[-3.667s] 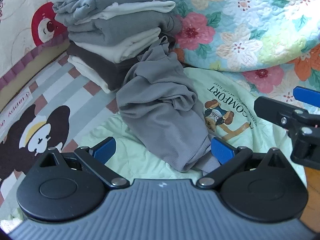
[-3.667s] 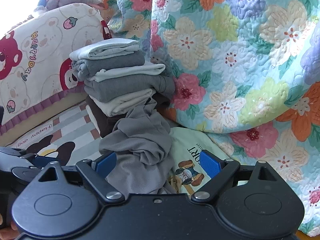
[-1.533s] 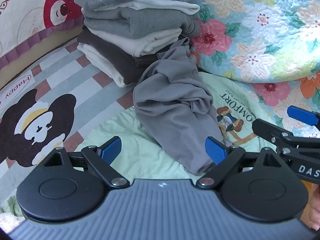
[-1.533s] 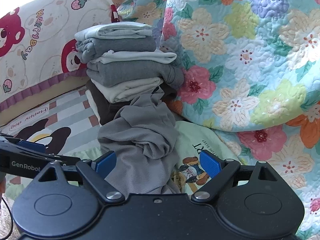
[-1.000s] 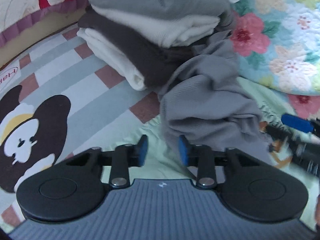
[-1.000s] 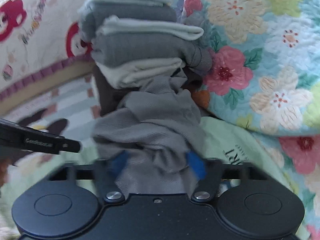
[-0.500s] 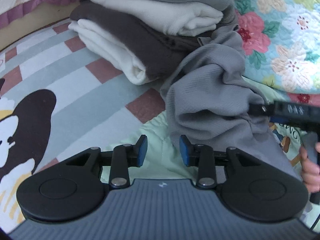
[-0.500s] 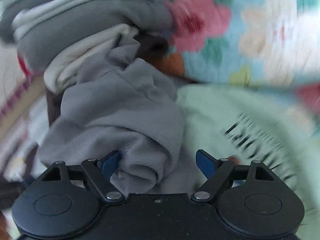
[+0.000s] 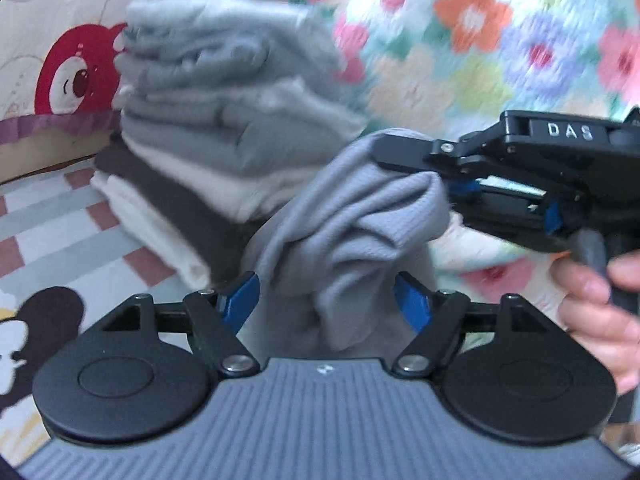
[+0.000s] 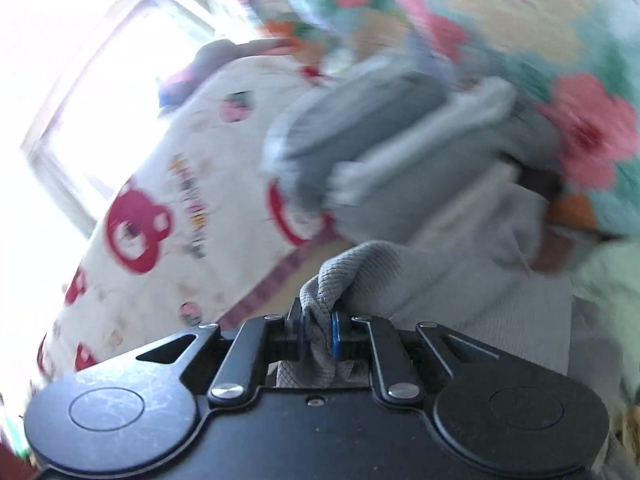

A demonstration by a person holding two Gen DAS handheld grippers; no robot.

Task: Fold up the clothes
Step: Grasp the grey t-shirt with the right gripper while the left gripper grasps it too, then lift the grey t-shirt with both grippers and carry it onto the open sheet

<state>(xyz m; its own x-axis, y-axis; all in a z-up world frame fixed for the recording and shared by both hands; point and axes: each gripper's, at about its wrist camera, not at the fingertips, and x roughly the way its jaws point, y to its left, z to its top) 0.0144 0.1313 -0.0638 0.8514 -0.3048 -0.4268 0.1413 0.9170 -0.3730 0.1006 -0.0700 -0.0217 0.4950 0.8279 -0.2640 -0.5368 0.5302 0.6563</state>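
Grey ribbed cloth is bunched tight between the blue pads of my right gripper (image 10: 318, 334) at the lower centre of the right wrist view, the jaws having just drawn closer and now clamped on a fold of the grey garment (image 10: 460, 280), which trails off to the right of the frame. Seen from my left wrist, that same gripper comes in from the right edge, my hand (image 9: 596, 308) on its handle (lettering "DAS" on its side), with the garment (image 9: 352, 240) hanging from its tip in a crumpled drape down the middle of the picture.

My left gripper (image 9: 326, 300) sits at the lower centre of its own view, jaws apart after just widening; the garment hangs between the two blue pads, and neither pad looks to be pressing on it.

Behind the garment, upper left of centre, stands the stack of folded clothes (image 9: 224, 120), grey and cream layers over a dark brown one, blurred in both views. It rests on a striped bedsheet (image 9: 60, 216) with a cartoon bear print at the lower left. A flowered quilt (image 9: 500, 40) fills the upper right, and a cream headboard cover (image 9: 60, 40) with a red bear face takes the upper left. In the tilted right wrist view a bright window (image 10: 100, 100) glares at the upper left.
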